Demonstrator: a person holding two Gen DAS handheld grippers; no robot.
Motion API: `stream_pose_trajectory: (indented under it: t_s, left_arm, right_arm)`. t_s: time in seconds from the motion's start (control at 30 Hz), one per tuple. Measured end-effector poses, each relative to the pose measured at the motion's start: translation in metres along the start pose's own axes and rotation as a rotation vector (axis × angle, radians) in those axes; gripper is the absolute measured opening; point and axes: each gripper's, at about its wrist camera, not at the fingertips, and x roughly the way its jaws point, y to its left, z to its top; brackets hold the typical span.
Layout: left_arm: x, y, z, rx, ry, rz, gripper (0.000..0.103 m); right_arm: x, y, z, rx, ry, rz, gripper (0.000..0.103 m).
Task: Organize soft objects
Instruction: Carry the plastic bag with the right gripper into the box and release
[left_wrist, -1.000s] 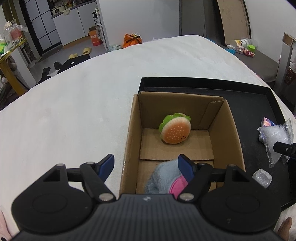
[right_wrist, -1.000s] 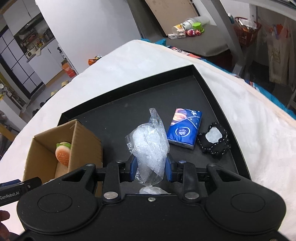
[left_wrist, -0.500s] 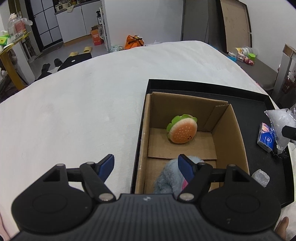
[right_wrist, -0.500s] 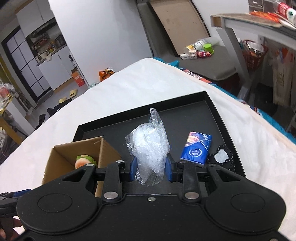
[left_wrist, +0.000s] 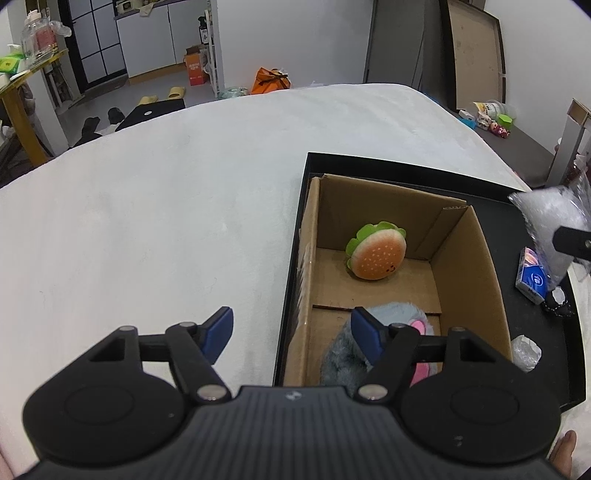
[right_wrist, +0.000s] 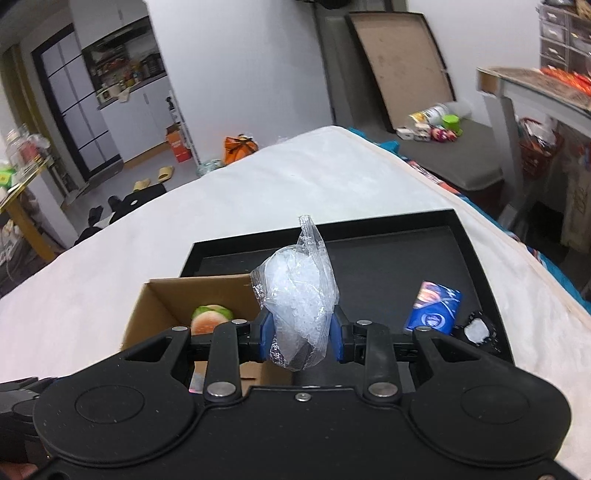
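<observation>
A cardboard box (left_wrist: 461, 258) stands at the left end of a black tray (left_wrist: 517, 206) on a white bed. Inside it lie a burger plush (left_wrist: 376, 254) and a grey and pink plush (left_wrist: 343, 350). My left gripper (left_wrist: 291, 330) hovers over the box's near left corner; its jaws are closing with nothing gripped between them. My right gripper (right_wrist: 301, 332) is shut on a clear plastic bag of white filling (right_wrist: 299, 295), held in the air above the tray (right_wrist: 388, 258), just right of the box (right_wrist: 155, 306). The left wrist view shows that bag (left_wrist: 550, 221) at the right edge.
A blue tissue pack (right_wrist: 436, 308) and a small black item with a white centre (right_wrist: 478, 330) lie on the tray's right side. A crumpled bit of clear plastic (left_wrist: 526, 350) sits near the tray's front edge. Floor clutter and furniture surround the bed.
My right gripper has risen with the bag and drawn closer to the box. The left gripper has shifted left, so the box now sits further right in its view, and its jaws have narrowed slightly.
</observation>
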Motion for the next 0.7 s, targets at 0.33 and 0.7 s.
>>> stream_pose_trajectory:
  t_s: [0.33,0.7]
  left_arm:
    - [0.005,0.004,-0.005,0.0,0.017,-0.051,0.04]
    - [0.018,0.015,-0.008,-0.056,0.063,-0.108,0.013]
  right_arm:
    - [0.004,0.038,0.002,-0.106,-0.008,0.012,0.03]
    - [0.015,0.076,0.002,-0.178,0.029,0.067,0.031]
